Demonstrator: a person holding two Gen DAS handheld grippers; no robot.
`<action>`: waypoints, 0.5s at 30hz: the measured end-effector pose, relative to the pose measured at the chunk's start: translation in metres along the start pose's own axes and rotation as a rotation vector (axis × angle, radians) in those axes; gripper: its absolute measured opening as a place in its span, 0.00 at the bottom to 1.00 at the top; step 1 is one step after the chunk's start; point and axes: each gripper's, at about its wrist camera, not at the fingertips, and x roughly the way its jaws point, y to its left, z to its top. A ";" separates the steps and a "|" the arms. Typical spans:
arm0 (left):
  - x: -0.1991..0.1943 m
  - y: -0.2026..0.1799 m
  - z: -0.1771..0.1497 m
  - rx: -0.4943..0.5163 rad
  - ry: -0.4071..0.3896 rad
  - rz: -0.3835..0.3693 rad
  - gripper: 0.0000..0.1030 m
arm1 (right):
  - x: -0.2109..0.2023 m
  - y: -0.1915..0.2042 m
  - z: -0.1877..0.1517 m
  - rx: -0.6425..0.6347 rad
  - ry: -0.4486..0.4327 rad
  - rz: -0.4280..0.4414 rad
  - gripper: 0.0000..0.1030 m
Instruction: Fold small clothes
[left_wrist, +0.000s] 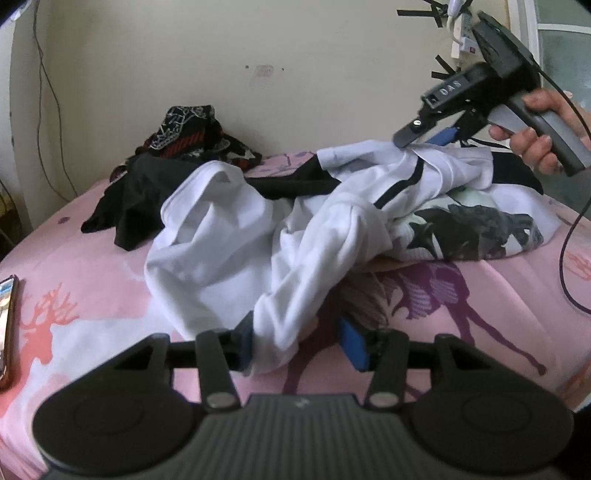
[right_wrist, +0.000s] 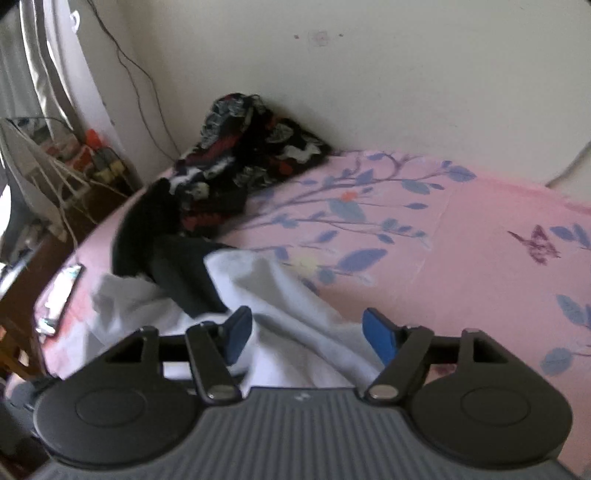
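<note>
So this looks like barely the start: nothing on the pink printed bed sheet (left_wrist: 92, 280) reads as folded yet. The crumpled white cotton garment (left_wrist: 229, 243) lies in a heap mid-bed, tangled with a plain black garment (left_wrist: 136, 199) on its far left and a white shirt with a dark grey graphic print (left_wrist: 476, 229) on its right. A black, red and white patterned bundle (left_wrist: 192, 133) sits against the far wall, also unfolded. The left gripper (left_wrist: 299, 339) has its blue pads spread apart with a near hem of the white garment draped between them, not pinched. The right gripper (right_wrist: 306, 332) is also spread wide over white cloth at the far right. A phone (left_wrist: 7, 328) lies on the near left edge. Only writing I can spot is on the right gripper's body, looks like "DAS", not sure.
</note>
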 end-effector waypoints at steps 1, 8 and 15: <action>0.000 0.000 0.000 -0.002 -0.001 -0.002 0.45 | 0.006 0.011 0.001 -0.039 0.014 0.000 0.70; 0.001 0.001 0.003 -0.022 -0.002 -0.012 0.43 | 0.035 0.034 0.008 -0.167 0.026 -0.159 0.46; 0.002 -0.001 0.003 -0.022 -0.014 -0.034 0.46 | 0.002 -0.049 0.004 0.162 -0.032 -0.215 0.47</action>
